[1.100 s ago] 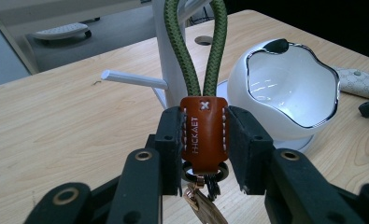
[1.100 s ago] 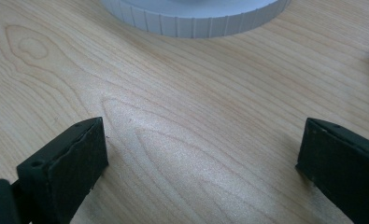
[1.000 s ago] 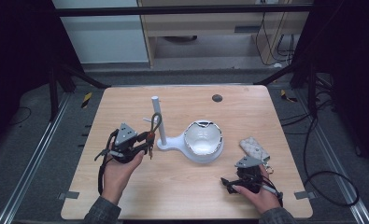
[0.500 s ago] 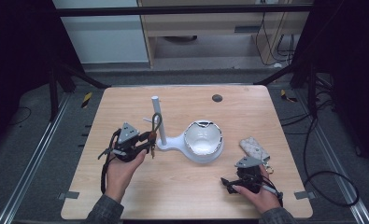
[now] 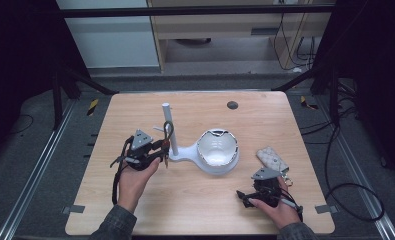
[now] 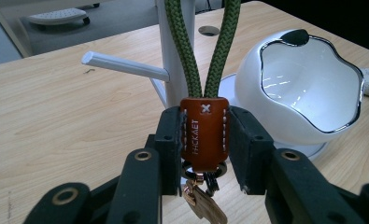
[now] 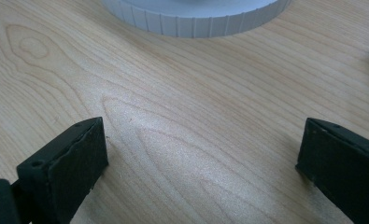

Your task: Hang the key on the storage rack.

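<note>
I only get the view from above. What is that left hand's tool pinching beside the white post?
Observer: A brown leather tab on a keyring; the left gripper is clamped on both its sides.
Operator: And the thin loop by the post?
Observer: It is a green cord rising out of the tab, with the white post right behind it.
Operator: Is the other tool holding anything?
Observer: No. The right gripper has its jaws wide apart over bare table, near the ribbed foot of the white bowl.
</note>
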